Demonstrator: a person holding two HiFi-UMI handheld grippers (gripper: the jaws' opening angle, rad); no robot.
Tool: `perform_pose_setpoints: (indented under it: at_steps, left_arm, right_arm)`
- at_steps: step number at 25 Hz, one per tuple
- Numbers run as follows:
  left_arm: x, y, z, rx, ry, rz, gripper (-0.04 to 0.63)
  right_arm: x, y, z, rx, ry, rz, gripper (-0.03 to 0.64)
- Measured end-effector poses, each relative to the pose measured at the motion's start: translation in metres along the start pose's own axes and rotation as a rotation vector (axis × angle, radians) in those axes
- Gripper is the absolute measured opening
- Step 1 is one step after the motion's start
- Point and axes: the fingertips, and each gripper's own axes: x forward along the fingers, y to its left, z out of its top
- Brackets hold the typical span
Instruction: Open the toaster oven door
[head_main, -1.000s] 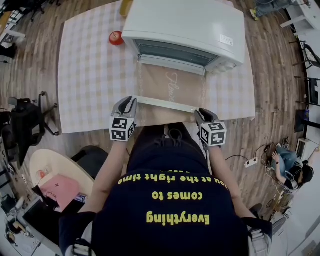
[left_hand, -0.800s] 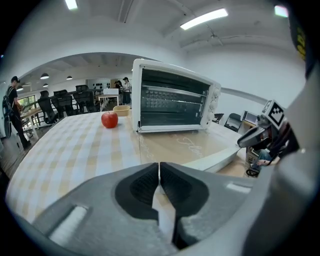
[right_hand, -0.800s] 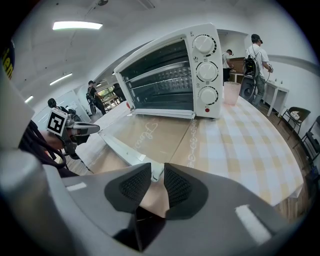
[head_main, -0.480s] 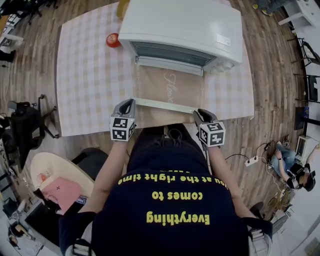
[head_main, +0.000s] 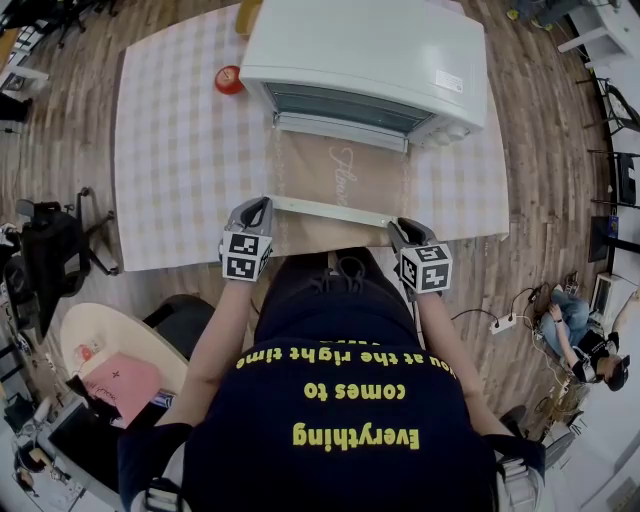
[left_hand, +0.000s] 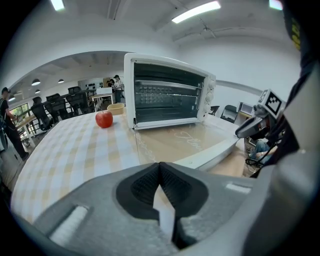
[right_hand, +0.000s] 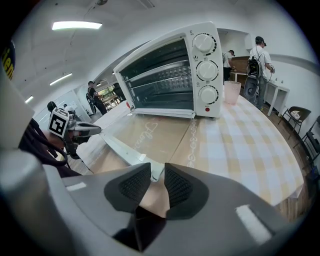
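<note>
The white toaster oven (head_main: 370, 50) stands at the far side of the checked table, its glass door (head_main: 340, 175) folded down flat toward me. The door's pale handle bar (head_main: 330, 209) lies along the near edge. My left gripper (head_main: 258, 208) sits just off the handle's left end, shut with nothing between its pads (left_hand: 160, 172). My right gripper (head_main: 398, 228) is at the handle's right end. Its jaws (right_hand: 157, 172) are opening and stand a narrow gap apart. The handle's end (right_hand: 150, 167) shows just beyond the tips, not pinched.
A red apple (head_main: 230, 79) lies on the tablecloth left of the oven, with a yellow bowl (left_hand: 116, 107) behind it. A pink cup (right_hand: 232, 92) stands right of the oven. Chairs, desks and people fill the room around the table.
The left gripper's jaws have closed. Both grippers stay at the ends of the lowered door's handle, and the door has not moved.
</note>
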Motion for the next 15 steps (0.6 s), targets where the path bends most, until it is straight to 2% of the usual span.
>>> perform_pose_setpoints:
  at_steps: [4, 9, 15]
  left_arm:
    - [0.000, 0.000, -0.001, -0.019, 0.011, -0.010, -0.002]
    - [0.001, -0.001, 0.000, 0.041, 0.051, -0.017, -0.002]
    - [-0.006, 0.006, 0.001, 0.055, 0.044, 0.001, -0.002]
  right_arm:
    - [0.000, 0.001, 0.000, -0.015, -0.006, -0.008, 0.104]
    - [-0.002, 0.004, 0.005, -0.031, -0.031, -0.014, 0.097]
    - [-0.001, 0.018, 0.021, -0.042, -0.052, 0.008, 0.095]
